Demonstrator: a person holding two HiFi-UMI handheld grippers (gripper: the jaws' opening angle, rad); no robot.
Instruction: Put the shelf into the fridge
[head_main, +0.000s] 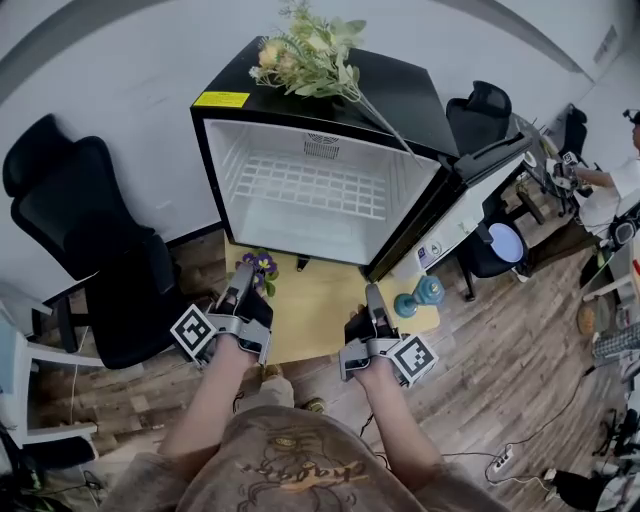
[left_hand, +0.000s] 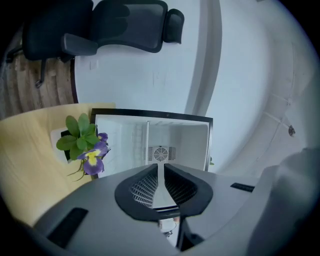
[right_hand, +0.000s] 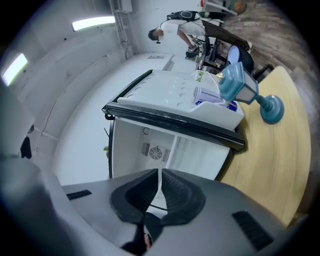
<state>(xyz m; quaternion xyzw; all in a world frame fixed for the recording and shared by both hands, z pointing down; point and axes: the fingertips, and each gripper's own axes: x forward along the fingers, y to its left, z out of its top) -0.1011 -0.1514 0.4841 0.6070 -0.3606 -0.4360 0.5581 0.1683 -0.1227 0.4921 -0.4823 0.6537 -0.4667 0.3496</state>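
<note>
A black mini fridge (head_main: 300, 95) stands open on a pale wooden table (head_main: 310, 325), its door (head_main: 470, 185) swung to the right. A white wire shelf (head_main: 312, 187) lies level across the white inside, about halfway up. In the left gripper view the shelf (left_hand: 147, 140) shows edge-on in front of the back fan. My left gripper (head_main: 243, 278) and right gripper (head_main: 373, 298) hover side by side over the table's front, short of the fridge opening. Both point at it. The left gripper (left_hand: 161, 169) and the right gripper (right_hand: 160, 173) each have pads pressed together with nothing between them.
A small pot of purple flowers (head_main: 262, 268) sits on the table by my left gripper. A blue dumbbell-shaped object (head_main: 420, 296) stands by the door's foot. A bouquet (head_main: 315, 55) lies on the fridge top. A black office chair (head_main: 90, 250) is at the left.
</note>
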